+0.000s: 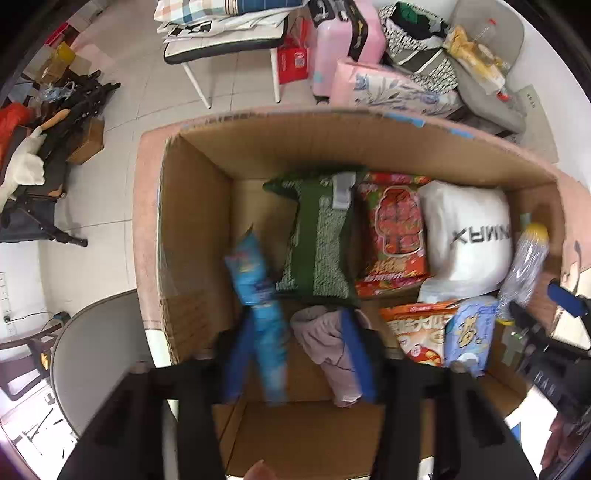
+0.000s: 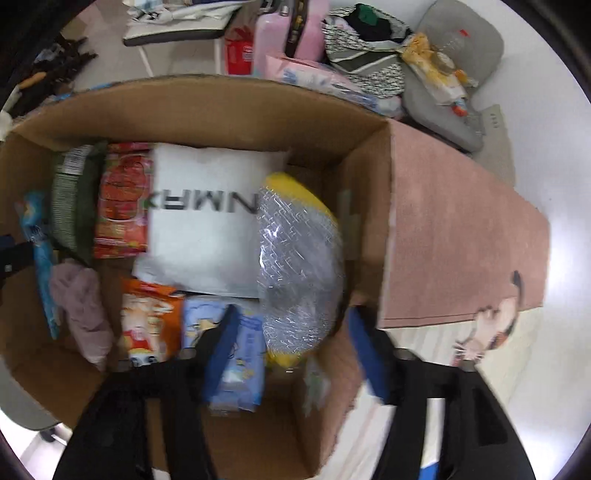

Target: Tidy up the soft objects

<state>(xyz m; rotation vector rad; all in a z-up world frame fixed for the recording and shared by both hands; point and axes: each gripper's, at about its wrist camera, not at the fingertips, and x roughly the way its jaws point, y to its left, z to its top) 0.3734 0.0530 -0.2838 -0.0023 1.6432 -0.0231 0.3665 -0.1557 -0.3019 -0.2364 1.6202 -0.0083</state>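
An open cardboard box [image 1: 199, 221] holds soft things: a green cushion [image 1: 317, 243], a red snack bag [image 1: 397, 236], a white pillow [image 1: 465, 232], an orange snack bag [image 1: 417, 332], a light blue pack [image 1: 469, 332] and a mauve cloth [image 1: 328, 343]. My left gripper [image 1: 299, 354] is open above the box; a blue packet [image 1: 258, 306] lies beside its left finger, blurred. My right gripper [image 2: 295, 350] is open, with a yellow thing in bubble wrap [image 2: 299, 266] between its fingers, not visibly squeezed. The box [image 2: 443, 236] also shows in the right wrist view.
Beyond the box are a pink suitcase [image 1: 347, 40], a floral pink pack [image 1: 388, 88], a grey cushion with bags [image 1: 480, 55] and a white-legged bench with bedding [image 1: 229, 33]. Dark stands and clutter [image 1: 55, 122] lie at the left. A grey round chair [image 1: 96, 354] is near left.
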